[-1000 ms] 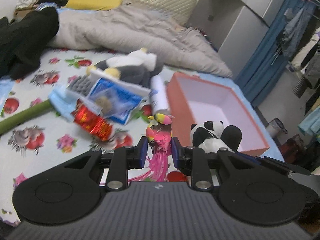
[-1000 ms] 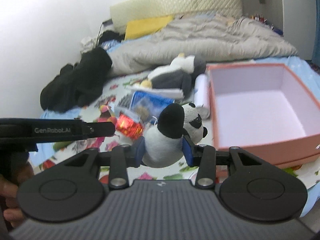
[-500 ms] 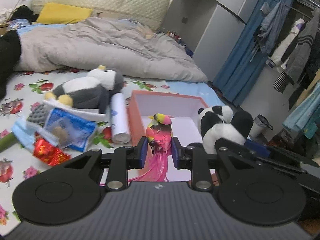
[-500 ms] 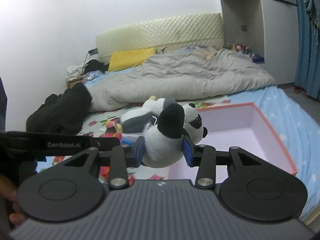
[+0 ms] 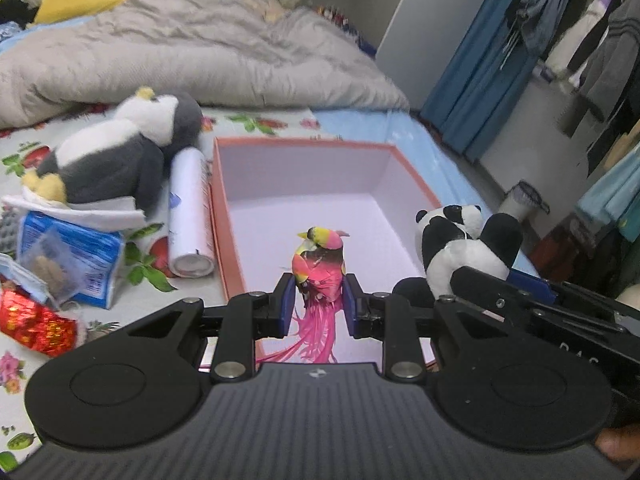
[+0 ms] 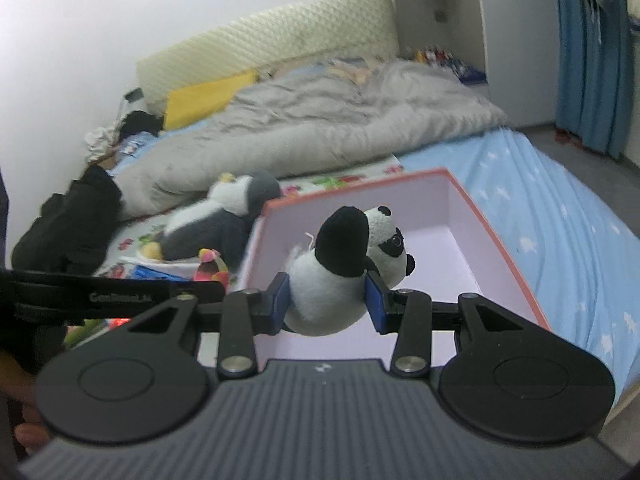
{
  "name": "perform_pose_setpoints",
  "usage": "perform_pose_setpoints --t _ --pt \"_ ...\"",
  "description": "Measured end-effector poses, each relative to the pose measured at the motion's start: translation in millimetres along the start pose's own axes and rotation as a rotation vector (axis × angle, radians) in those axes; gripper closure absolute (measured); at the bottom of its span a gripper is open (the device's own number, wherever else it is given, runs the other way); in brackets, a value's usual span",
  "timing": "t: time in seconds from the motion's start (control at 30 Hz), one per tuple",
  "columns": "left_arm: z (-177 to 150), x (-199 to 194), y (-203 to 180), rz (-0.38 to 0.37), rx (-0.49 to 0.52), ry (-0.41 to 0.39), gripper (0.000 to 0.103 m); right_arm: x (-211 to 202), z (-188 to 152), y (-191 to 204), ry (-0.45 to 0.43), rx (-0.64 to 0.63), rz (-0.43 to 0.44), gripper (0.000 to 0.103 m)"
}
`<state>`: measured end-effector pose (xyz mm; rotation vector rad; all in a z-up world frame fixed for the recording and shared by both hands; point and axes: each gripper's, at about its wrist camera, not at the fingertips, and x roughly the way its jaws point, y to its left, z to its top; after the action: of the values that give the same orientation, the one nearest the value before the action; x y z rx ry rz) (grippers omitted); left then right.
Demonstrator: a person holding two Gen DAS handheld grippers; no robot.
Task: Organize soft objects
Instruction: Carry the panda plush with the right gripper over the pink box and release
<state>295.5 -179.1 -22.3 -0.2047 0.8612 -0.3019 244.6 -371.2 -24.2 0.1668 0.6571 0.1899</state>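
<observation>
My left gripper (image 5: 318, 300) is shut on a pink and yellow toy bird (image 5: 320, 268) and holds it over the near part of the open pink box (image 5: 304, 184). My right gripper (image 6: 326, 306) is shut on a plush panda (image 6: 344, 268) and holds it above the same box (image 6: 452, 216). The panda also shows in the left wrist view (image 5: 460, 244), at the box's right side. The bird also shows in the right wrist view (image 6: 210, 266), left of the box. A grey and white plush penguin (image 5: 116, 152) lies on the bed left of the box.
A white roll (image 5: 190, 216) lies against the box's left wall. A blue packet (image 5: 68, 252) and a red foil packet (image 5: 34, 322) lie further left. A grey duvet (image 5: 192, 52) covers the back of the bed. The bed edge and floor (image 6: 580, 168) are to the right.
Both grippers have moved toward the box with their toys. The bird and the panda now hang over the box's inside; the views have tilted down and closer.
</observation>
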Motion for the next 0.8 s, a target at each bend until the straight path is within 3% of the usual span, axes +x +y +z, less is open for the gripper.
perform_pose_setpoints --t 0.27,0.4,0.43,0.53,0.8 --pt "1.0 70.7 -5.2 0.01 0.024 0.138 0.073 51.7 -12.9 -43.1 0.144 0.07 -0.048 0.059" --pt "-1.5 94.6 -4.9 0.012 0.032 0.168 0.073 73.8 -19.4 -58.1 0.196 0.099 -0.067 0.055" --pt "-1.7 98.1 -4.6 0.013 0.03 0.172 0.071 77.5 -20.1 -61.0 0.202 0.106 -0.074 0.054" --pt "-0.7 104.2 -4.4 0.017 0.024 0.179 0.049 88.1 -24.3 -70.1 0.221 0.141 -0.106 0.05" --pt "0.7 99.2 -0.5 0.031 0.035 0.167 0.049 91.5 -26.3 -75.4 0.228 0.151 -0.105 0.05"
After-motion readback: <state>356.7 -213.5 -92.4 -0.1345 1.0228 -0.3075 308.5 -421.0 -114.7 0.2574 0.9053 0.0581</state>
